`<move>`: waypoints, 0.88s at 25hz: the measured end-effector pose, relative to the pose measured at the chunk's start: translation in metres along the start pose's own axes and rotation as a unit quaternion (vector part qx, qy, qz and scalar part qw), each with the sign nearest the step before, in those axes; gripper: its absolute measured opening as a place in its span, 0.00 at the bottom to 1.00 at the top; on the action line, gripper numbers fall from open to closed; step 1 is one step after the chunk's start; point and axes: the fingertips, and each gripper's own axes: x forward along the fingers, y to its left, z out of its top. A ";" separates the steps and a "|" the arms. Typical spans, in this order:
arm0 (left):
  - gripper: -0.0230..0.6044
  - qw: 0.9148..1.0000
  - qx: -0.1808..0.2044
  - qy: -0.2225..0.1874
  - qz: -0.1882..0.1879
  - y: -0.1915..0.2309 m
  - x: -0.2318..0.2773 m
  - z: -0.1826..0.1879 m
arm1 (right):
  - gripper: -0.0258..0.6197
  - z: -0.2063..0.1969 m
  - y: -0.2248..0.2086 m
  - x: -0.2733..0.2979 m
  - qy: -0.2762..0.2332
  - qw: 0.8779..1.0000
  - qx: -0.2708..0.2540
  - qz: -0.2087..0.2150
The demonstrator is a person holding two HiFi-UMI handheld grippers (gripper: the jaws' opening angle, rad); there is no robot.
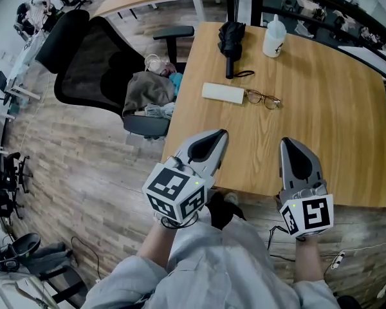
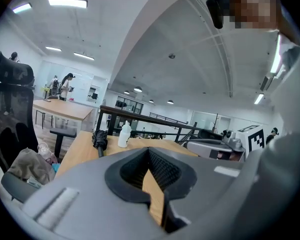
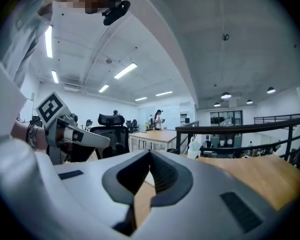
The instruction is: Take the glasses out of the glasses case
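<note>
The left hand-held gripper and the right hand-held gripper hang over the near edge of the desk, each with its jaws closed on nothing. An office chair stands off the desk's left edge. A folded black umbrella and a white bottle sit by the far edge. The white glasses case lies near the left edge. The glasses rest outside it, just beside its end toward the desk's middle.
</note>
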 end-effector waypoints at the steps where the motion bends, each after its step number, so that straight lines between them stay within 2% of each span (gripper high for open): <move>1: 0.04 1.000 0.000 -0.003 -0.002 -0.003 -0.004 0.003 | 0.04 0.003 0.001 -0.005 -0.005 1.000 0.003 -0.003; 10: 0.04 0.999 0.026 -0.016 -0.009 -0.011 -0.044 0.017 | 0.04 0.011 0.030 -0.034 -0.016 0.999 0.025 -0.029; 22: 0.04 0.998 0.043 -0.025 -0.035 -0.016 -0.125 0.005 | 0.04 0.030 0.088 -0.075 -0.040 0.995 0.020 -0.092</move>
